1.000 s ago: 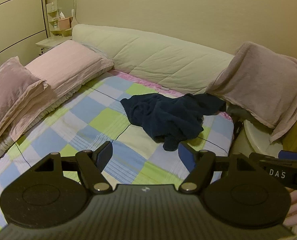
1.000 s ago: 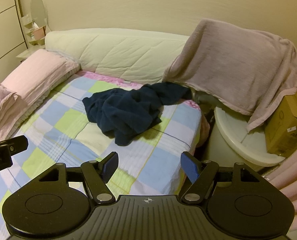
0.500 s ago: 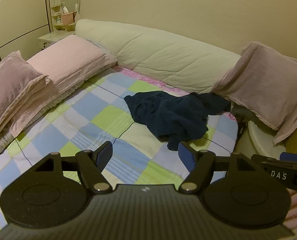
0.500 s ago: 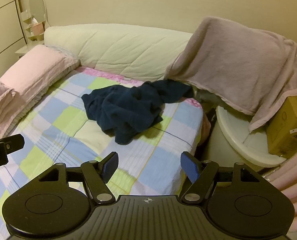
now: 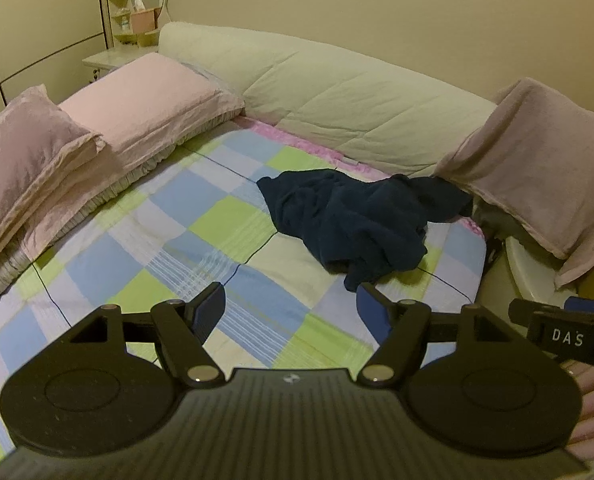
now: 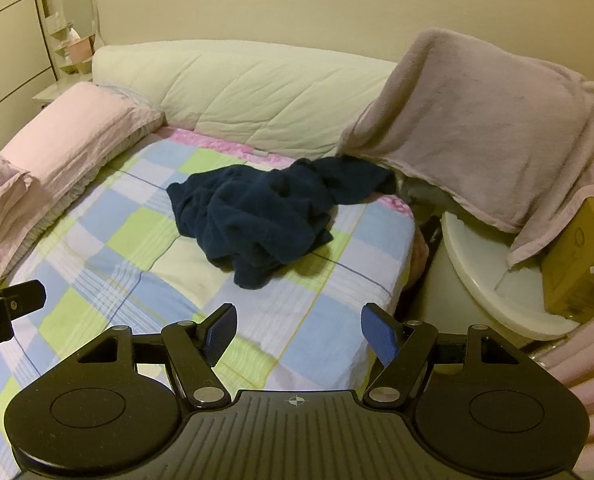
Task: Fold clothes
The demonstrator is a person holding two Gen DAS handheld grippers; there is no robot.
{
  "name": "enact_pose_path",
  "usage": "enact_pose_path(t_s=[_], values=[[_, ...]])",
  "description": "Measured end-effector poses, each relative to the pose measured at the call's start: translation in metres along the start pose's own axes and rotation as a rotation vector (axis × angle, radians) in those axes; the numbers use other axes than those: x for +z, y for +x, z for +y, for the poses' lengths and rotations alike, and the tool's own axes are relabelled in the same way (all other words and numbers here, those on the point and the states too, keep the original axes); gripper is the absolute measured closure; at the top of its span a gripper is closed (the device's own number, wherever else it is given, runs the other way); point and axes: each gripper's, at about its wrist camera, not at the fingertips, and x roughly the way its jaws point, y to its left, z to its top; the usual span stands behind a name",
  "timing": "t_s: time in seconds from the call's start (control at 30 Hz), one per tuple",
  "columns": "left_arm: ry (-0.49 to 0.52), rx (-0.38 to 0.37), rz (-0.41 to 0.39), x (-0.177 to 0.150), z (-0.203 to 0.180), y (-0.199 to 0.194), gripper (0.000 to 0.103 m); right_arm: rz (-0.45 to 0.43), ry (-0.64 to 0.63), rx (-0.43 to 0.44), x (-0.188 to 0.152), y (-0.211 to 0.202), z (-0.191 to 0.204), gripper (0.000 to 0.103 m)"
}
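crumpled navy garment [image 5: 361,220] lies on the checked bed [image 5: 169,248]. left gripper [image 5: 291,312] and right gripper [image 6: 299,330] hover spread wide, pinching nothing.

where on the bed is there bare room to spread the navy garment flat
Bare checked sheet runs from the navy garment toward the pink pillows and both open grippers. It is crowded at the far corner by the draped mauve blanket.

The blanket [image 6: 485,120] conceals whatever supports it at the bed's [image 6: 117,240] far right corner. The garment's [image 6: 257,216] type is indeterminate while crumpled. Shelf items [image 5: 137,20] beyond the pillows [image 5: 145,100] are too small to identify. The box [image 6: 585,256] is cut off.
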Motion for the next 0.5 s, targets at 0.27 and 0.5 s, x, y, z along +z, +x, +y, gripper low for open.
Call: enact_pose_path(t_s=[0.27,0.5], values=[[-0.017,-0.005,0.031,0.003,-0.006,0.017,0.034,0.02,-0.008,0.017,0.009,0.022,-0.009,0.031],[-0.009,-0.011,0.068,0.013,-0.025,0.048,0.034,0.098,0.073,0.081,0.019,0.055,-0.044,0.031]])
